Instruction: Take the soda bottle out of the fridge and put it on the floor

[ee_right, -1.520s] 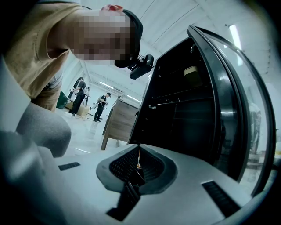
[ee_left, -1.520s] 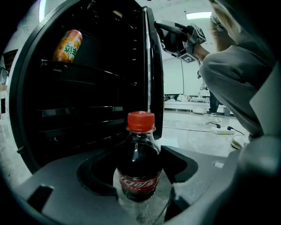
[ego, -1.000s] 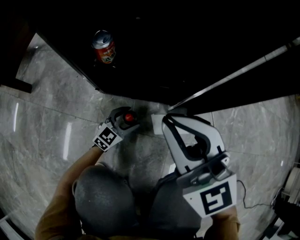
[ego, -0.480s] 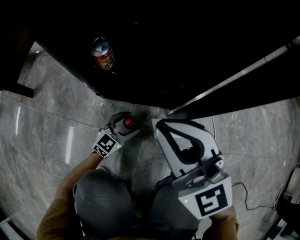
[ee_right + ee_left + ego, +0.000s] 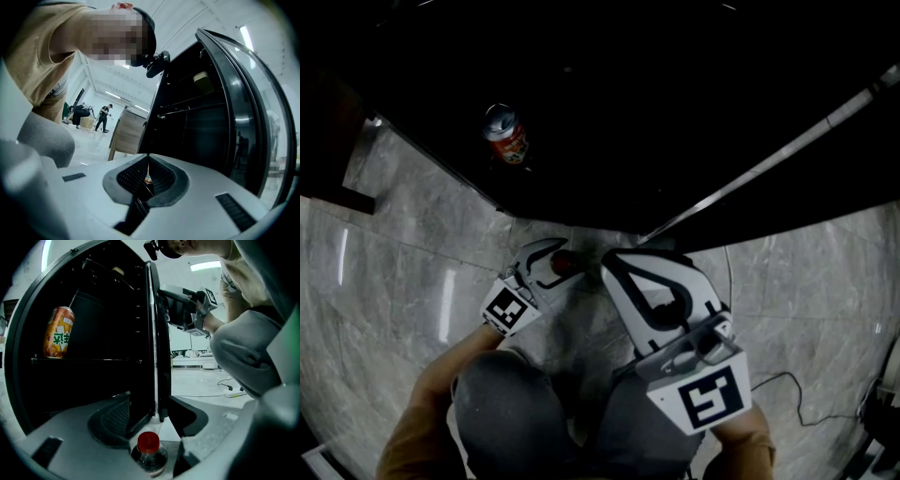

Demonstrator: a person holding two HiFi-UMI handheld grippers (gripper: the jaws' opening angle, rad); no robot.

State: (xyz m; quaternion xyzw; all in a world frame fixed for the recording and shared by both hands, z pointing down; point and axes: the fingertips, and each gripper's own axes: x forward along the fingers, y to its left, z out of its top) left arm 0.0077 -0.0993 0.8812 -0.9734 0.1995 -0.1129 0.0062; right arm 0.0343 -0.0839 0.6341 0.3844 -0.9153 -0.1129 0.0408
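The soda bottle (image 5: 149, 454), dark with a red cap (image 5: 561, 264), stands upright low on the marble floor (image 5: 394, 262), just in front of the open black fridge (image 5: 628, 112). My left gripper (image 5: 549, 263) reaches around it. In the left gripper view its jaws are closing, with the bottle between them and a gap still showing on the right side. My right gripper (image 5: 615, 261) hovers just right of the bottle with its jaws shut and nothing in them; in the right gripper view the right gripper (image 5: 148, 163) points toward the fridge interior.
An orange drink can (image 5: 506, 134) stands on a fridge shelf, and the can (image 5: 58, 331) is up to the left in the left gripper view. The fridge door edge (image 5: 157, 333) stands straight ahead. A cup (image 5: 202, 80) sits on an upper shelf. A cable (image 5: 787, 394) lies at the right.
The head view has tipped, so fridge, can and both grippers sit lower in frame. The left gripper stays around the bottle. The right gripper has drifted slightly left.
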